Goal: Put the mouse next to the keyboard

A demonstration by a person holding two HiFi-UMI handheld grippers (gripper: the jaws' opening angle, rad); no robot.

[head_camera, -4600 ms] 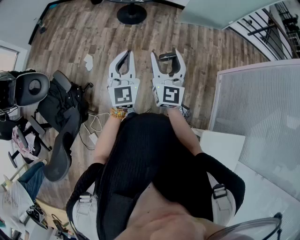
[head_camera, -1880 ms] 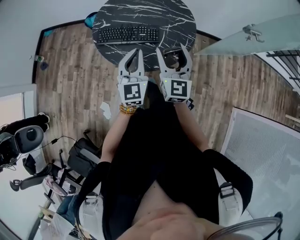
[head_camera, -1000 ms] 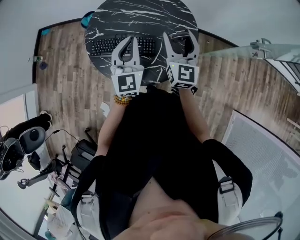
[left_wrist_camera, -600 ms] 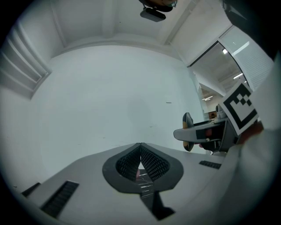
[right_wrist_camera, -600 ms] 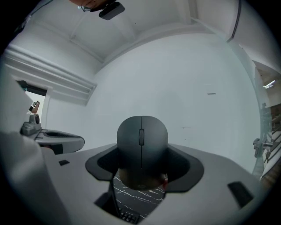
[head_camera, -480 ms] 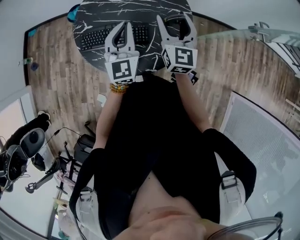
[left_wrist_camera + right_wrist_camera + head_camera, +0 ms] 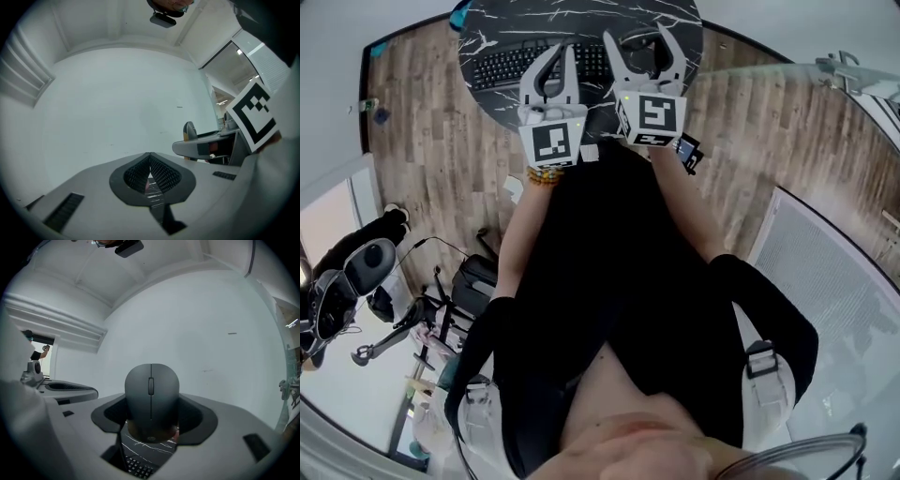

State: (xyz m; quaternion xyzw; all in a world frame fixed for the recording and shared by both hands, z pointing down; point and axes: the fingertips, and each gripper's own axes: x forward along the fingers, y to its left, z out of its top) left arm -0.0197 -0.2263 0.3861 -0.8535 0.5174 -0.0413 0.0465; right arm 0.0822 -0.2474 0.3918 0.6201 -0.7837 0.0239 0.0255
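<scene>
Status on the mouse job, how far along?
Pickup done: the mouse sits clamped in the right gripper. In hand: it hangs over the black table, near the keyboard. To do: set it down beside the keyboard and release. The left gripper is shut, empty.

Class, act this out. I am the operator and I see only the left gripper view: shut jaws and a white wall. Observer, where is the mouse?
Observer: The dark grey rounded mouse sits clamped between the jaws of the right gripper.
Operator: Is the keyboard near?
Observer: Yes; the head view shows a black keyboard on a round black marbled table, just ahead of that gripper.
Operator: Which side is free?
Observer: Bare tabletop shows to the keyboard's right, around the right gripper.
</scene>
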